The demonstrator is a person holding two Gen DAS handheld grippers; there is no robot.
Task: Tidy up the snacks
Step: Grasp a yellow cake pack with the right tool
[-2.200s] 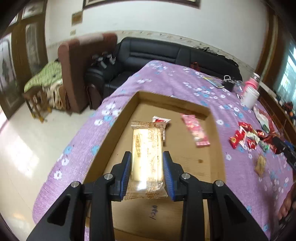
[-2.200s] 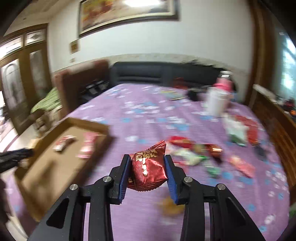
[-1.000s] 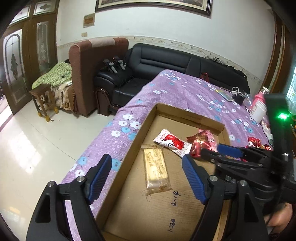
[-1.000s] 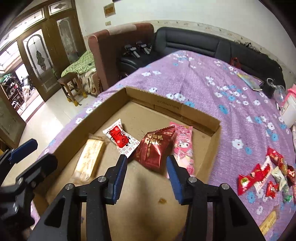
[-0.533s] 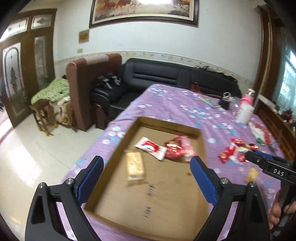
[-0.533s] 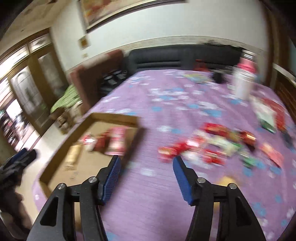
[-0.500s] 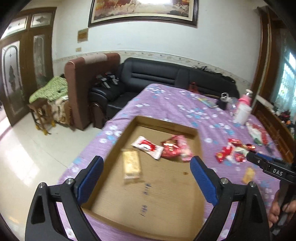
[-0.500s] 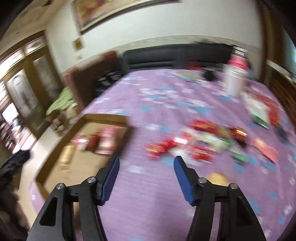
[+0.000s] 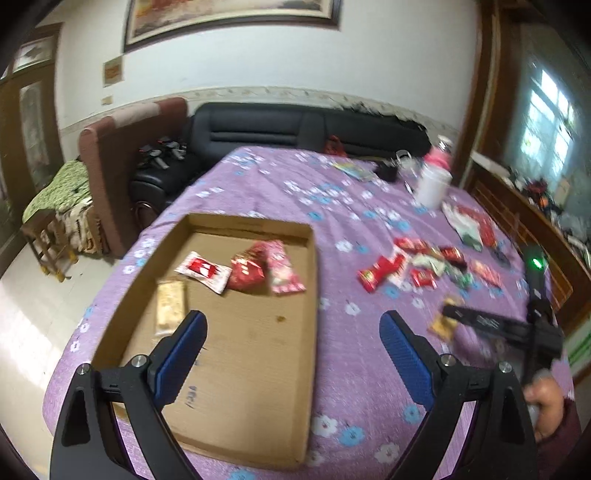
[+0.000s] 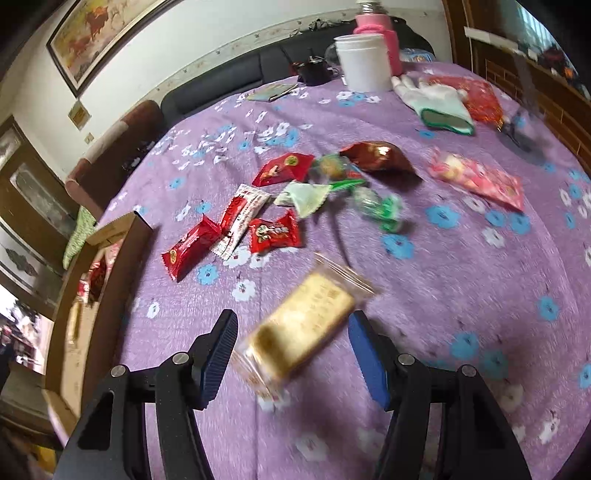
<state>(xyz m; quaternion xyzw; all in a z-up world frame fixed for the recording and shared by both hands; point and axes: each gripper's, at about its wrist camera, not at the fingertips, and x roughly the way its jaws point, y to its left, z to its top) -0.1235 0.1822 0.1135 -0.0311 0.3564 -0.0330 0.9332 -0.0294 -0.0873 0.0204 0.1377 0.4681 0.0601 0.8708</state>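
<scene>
The right claw (image 10: 291, 343) gapes wide around the golden clear-wrapped cake bar (image 10: 306, 328), ready to pinch it for the shallow cardboard tray (image 9: 312, 258), while the left claw (image 9: 291, 339) hangs open and empty.

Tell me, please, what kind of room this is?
Most likely a home living room: a black sofa stands against the wall, a framed painting hangs above it, and a purple flowered cloth covers the table.

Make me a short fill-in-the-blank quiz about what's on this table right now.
1. The cardboard tray holds ____ snacks.
2. The right tool is open around a ____ cake bar.
3. The left tool holds ____.
4. The glove lies beside a ____ jar.

Missing words: four; yellow; nothing; white
</scene>
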